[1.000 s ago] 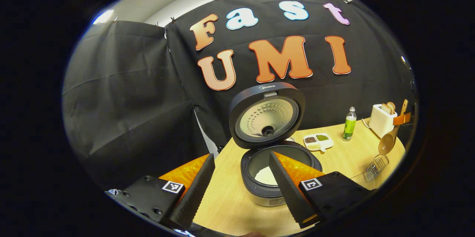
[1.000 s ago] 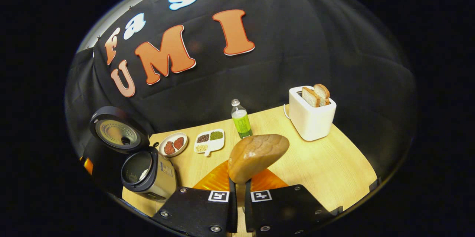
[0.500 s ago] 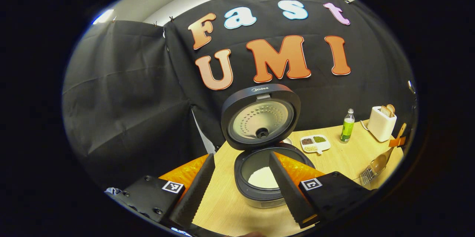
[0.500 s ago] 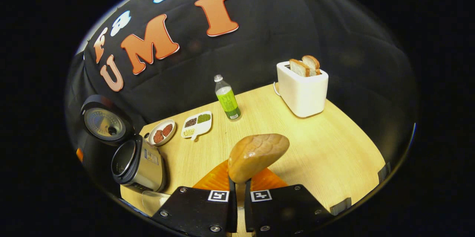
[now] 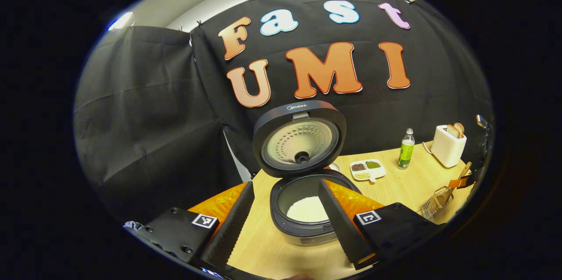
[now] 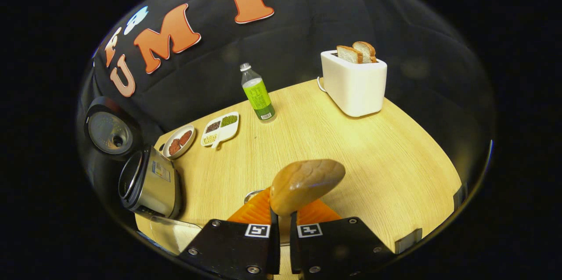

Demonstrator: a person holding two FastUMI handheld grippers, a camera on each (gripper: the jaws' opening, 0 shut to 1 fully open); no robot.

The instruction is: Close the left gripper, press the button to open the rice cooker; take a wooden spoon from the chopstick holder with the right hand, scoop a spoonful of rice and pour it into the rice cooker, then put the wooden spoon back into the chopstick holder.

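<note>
The rice cooker sits in the lower middle of the left gripper view, lid standing up behind the pot, rice inside. To its right on the surface lie a divided dish, then a bottle, then a toaster with bread in it. A wire holder stands at the lower right edge. In the right gripper view, a small plate lies between the cooker and the divided dish, at the left.

"Midea" on rice cooker lid
</note>
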